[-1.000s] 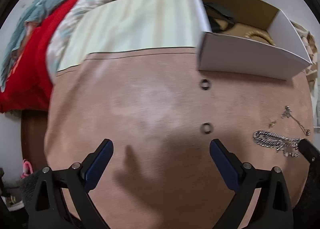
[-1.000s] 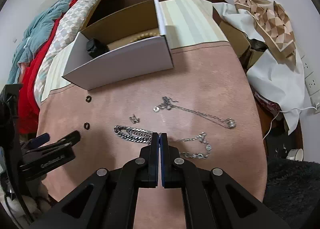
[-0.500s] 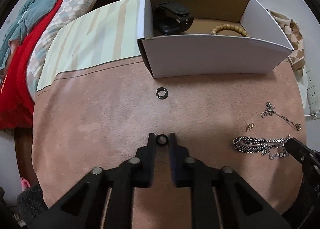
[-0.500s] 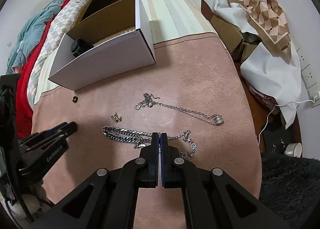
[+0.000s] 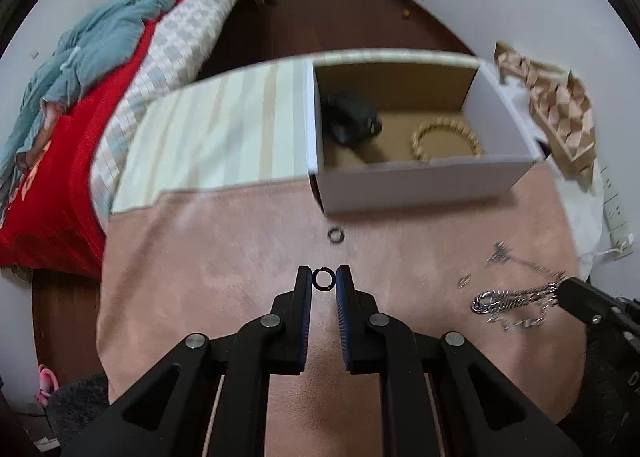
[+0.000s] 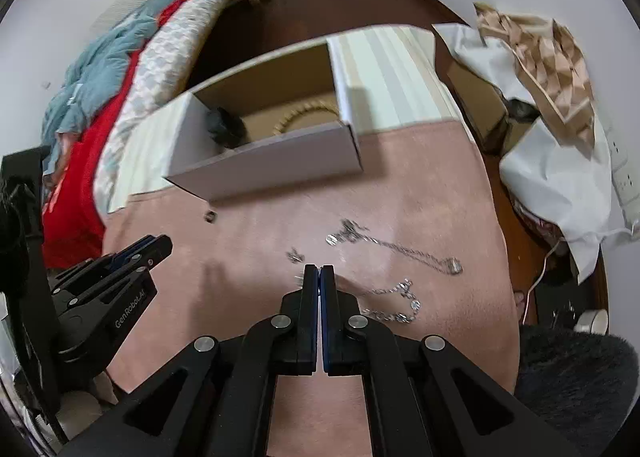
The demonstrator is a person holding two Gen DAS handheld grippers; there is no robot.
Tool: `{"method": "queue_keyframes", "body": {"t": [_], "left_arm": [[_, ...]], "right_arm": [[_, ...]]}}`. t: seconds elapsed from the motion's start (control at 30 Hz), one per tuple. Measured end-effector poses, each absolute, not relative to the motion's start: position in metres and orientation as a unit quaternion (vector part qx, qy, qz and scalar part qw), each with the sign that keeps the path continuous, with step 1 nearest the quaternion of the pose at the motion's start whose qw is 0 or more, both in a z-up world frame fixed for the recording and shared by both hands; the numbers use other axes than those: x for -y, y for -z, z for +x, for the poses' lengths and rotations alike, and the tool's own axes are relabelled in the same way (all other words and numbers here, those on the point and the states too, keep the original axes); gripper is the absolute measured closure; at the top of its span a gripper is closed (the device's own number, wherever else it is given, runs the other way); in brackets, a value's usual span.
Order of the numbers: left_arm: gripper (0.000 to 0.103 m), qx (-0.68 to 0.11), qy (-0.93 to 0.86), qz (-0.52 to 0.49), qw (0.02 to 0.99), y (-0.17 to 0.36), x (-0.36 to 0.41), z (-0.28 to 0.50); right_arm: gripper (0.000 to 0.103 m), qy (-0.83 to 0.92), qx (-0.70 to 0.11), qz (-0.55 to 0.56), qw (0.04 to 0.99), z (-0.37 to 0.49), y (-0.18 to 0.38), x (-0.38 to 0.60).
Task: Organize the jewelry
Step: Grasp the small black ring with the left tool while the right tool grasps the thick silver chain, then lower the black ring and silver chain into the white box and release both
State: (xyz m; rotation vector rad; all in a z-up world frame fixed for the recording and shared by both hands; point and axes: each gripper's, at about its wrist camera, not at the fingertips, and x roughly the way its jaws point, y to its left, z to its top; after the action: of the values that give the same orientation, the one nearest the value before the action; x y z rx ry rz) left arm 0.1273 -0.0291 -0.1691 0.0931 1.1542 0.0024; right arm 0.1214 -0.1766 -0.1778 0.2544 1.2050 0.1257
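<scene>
- Because the small black metal ring (image 5: 323, 279) is pinched only by its edges between the tips of the left hand-held gripper (image 5: 323, 281), it could be flicked out or twisted loose if the grip is eased or the hand-held gripper is jolted on the way to the white cardboard box (image 5: 420, 185).
- A dropped ring would be hard to recover from the pink suede-like tabletop (image 5: 224, 257), since so flat a thing lies low on the cloth.
- The heavy silver curb-link chain (image 5: 516, 297) is seen in the left wrist view hanging from the tip of the right hand-held gripper (image 6: 319, 267), whose jaws are pressed together on it; being caught at one end only, it could slide out or snag the thin silver necklaces (image 6: 400, 253) lying just beside it.
- Both views are blurred, so the grips cannot be judged finely.
- The left hand-held gripper is held low and level, pointed toward the box, with a second black ring (image 5: 335, 235) lying on the tabletop between its tips and the box front.
- The right hand-held gripper is held over the jewellery, aimed toward the box, with the left one off to its left.
- A wooden bead bracelet (image 5: 446, 137) and a dark object (image 5: 352, 123) already lie inside the box; a small silver earring (image 6: 295, 255) is left on the tabletop.
</scene>
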Motion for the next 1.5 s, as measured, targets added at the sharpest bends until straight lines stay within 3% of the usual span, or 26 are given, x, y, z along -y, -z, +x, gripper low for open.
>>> {"method": "queue_keyframes", "body": {"t": [0.3, 0.5, 0.73, 0.77, 0.83, 0.87, 0.9, 1.2, 1.23, 1.27, 1.3, 1.37, 1.5], "left_arm": [[0.093, -0.495, 0.021, 0.02, 0.868, 0.103, 0.02, 0.148], [0.093, -0.489, 0.038, 0.005, 0.871, 0.086, 0.018, 0.183], [0.093, -0.494, 0.027, 0.003, 0.869, 0.093, 0.01, 0.202], [0.093, -0.495, 0.024, 0.003, 0.868, 0.097, 0.009, 0.2], [0.093, -0.504, 0.017, 0.002, 0.863, 0.11, 0.006, 0.194], [0.093, -0.51, 0.013, 0.002, 0.86, 0.117, 0.005, 0.191], [0.093, -0.514, 0.008, 0.005, 0.858, 0.124, 0.005, 0.188], [0.093, -0.547, -0.034, 0.006, 0.836, 0.172, -0.004, 0.171], [0.093, -0.55, -0.037, 0.005, 0.834, 0.176, -0.005, 0.17], [0.093, -0.551, -0.038, 0.006, 0.834, 0.177, -0.005, 0.17], [0.093, -0.551, -0.04, 0.006, 0.834, 0.177, -0.005, 0.169], [0.093, -0.55, -0.039, 0.003, 0.834, 0.175, -0.005, 0.169], [0.093, -0.538, -0.031, 0.001, 0.842, 0.159, -0.005, 0.167]], "right_arm": [[0.103, -0.088, -0.518, 0.121, 0.842, 0.14, 0.113, 0.173], [0.103, -0.09, -0.475, 0.118, 0.868, 0.183, 0.067, 0.181], [0.101, -0.127, -0.529, 0.131, 0.829, 0.219, 0.095, 0.179], [0.099, -0.128, -0.544, 0.143, 0.816, 0.218, 0.111, 0.181], [0.08, -0.121, -0.565, 0.164, 0.8, 0.211, 0.142, 0.183], [0.063, -0.115, -0.571, 0.169, 0.795, 0.207, 0.156, 0.184], [0.058, -0.109, -0.575, 0.177, 0.791, 0.203, 0.172, 0.185], [0.06, -0.066, -0.598, 0.119, 0.79, 0.198, 0.256, 0.157], [0.066, -0.062, -0.586, 0.099, 0.802, 0.196, 0.254, 0.152], [0.081, -0.053, -0.588, 0.071, 0.804, 0.196, 0.256, 0.145], [0.084, -0.052, -0.584, 0.059, 0.808, 0.195, 0.257, 0.141], [0.09, -0.051, -0.583, 0.055, 0.809, 0.193, 0.256, 0.139], [0.09, -0.064, -0.557, 0.079, 0.824, 0.179, 0.226, 0.148]]}}
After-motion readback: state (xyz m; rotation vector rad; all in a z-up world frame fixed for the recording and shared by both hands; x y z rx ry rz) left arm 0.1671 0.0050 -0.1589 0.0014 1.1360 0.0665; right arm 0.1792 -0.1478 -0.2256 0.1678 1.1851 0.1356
